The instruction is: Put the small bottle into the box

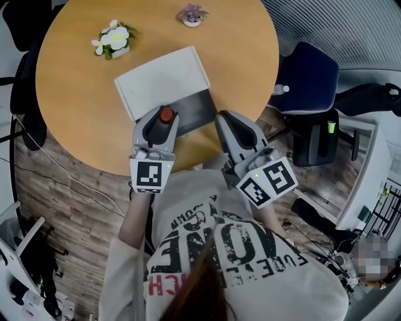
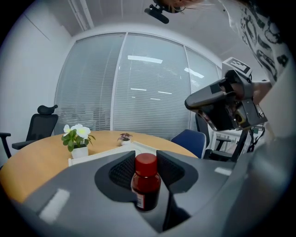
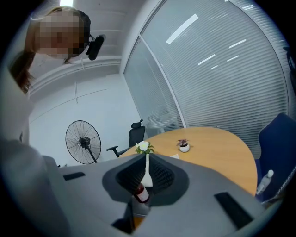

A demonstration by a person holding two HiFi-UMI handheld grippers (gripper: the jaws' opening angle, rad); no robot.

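The small bottle (image 1: pixel 166 115), dark red with a red cap, stands upright between the pads of my left gripper (image 1: pixel 165 120), which is shut on it. It shows close up in the left gripper view (image 2: pixel 146 185). The bottle hangs over the near edge of the box (image 1: pixel 160 78), a flat white box with a dark grey part (image 1: pixel 197 108) toward me. My right gripper (image 1: pixel 228 120) is just right of that dark part, its jaws together with only a thin slit (image 3: pixel 147 162) and nothing held. A red and white bit (image 3: pixel 142 194) shows low through that slit.
On the round wooden table (image 1: pixel 75 106) a pot of white flowers (image 1: pixel 111 41) stands at the far left and a tiny purple plant (image 1: pixel 192 15) at the far edge. A blue chair (image 1: pixel 307 78) is at the right, a black chair (image 1: pixel 25 94) at the left.
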